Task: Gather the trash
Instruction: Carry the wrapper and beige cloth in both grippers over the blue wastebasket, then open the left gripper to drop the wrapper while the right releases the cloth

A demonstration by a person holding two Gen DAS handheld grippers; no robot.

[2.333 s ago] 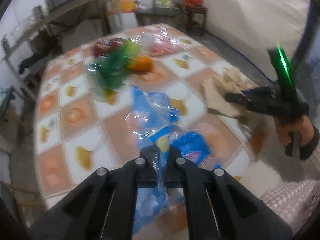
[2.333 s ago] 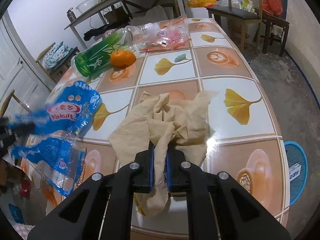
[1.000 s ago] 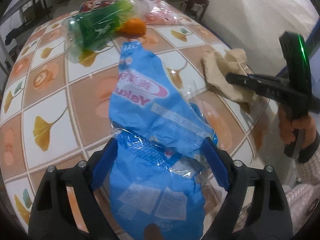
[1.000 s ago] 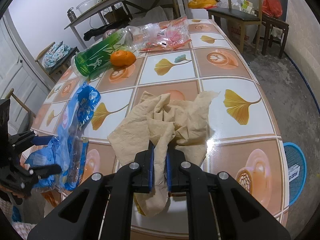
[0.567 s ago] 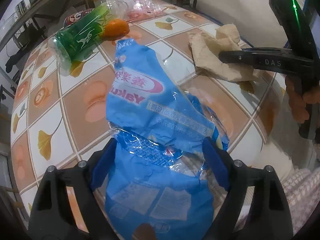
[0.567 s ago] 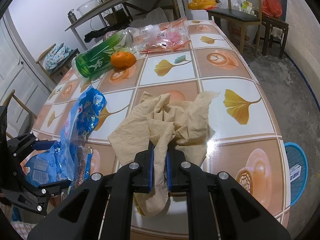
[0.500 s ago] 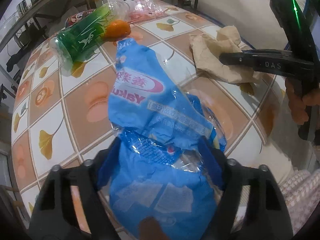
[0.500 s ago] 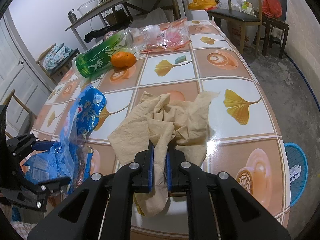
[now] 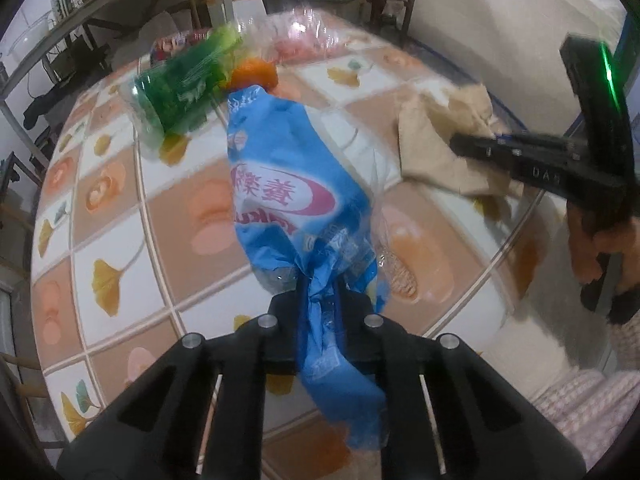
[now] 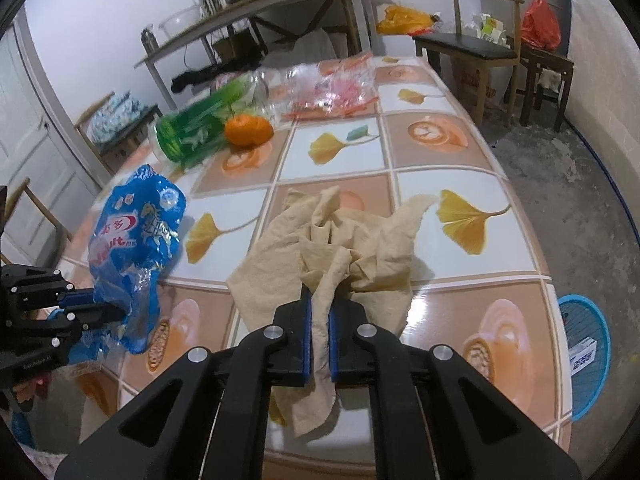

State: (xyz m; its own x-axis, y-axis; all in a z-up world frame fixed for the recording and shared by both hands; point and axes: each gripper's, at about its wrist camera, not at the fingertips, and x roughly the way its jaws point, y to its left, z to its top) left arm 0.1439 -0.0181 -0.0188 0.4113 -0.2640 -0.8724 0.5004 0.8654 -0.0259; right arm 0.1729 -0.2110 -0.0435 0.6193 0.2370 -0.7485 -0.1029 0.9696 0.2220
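Tiled surface [image 10: 420, 148] with leaf and coffee-cup print, cluttered room behind it. Blue Yakult wrapper [image 9: 288, 200] sits at the near edge of the surface, its bunched lower end pinched in the left gripper [image 9: 318, 300]; jaws closed on it, rest of the wrapper sticks up and forward over the tiles. Right gripper [image 10: 319, 320] jaws clamped on a fold of the beige crumpled paper [image 10: 340, 248], which lies spread on the surface to the wrapper's right, apart from it. Further back: green plastic bottle [image 10: 192, 128] on its side, orange [image 10: 248, 130] touching it, clear pink-printed plastic bag [image 10: 332, 88] beyond. Wooden chair [image 10: 476, 40] and a long side table [image 10: 256, 8] by the wall. Blue bin [image 10: 588, 344] on the floor at right.
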